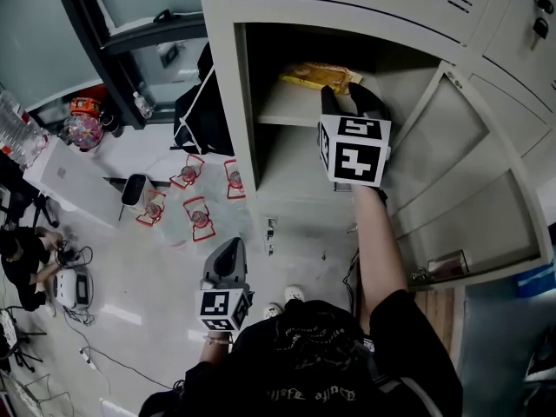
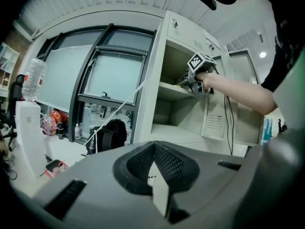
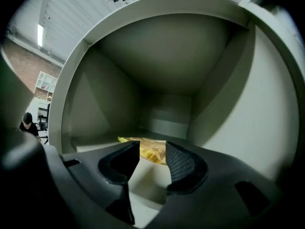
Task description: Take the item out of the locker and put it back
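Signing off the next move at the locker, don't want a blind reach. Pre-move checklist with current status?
1. Access: locker door swung wide open: ok.
2. Grip state: right gripper has its jaws apart with nothing pinched: ok.
3. Item: yellow packet lies flat on the upper shelf: ok.
4. Alignment: packet shows through the gap between the right jaws, just ahead of them: ok.
5. Contact between jaw tips and packet: cannot tell.
6. Other hand: left gripper has its jaws together, empty, held low and away from the locker: ok.
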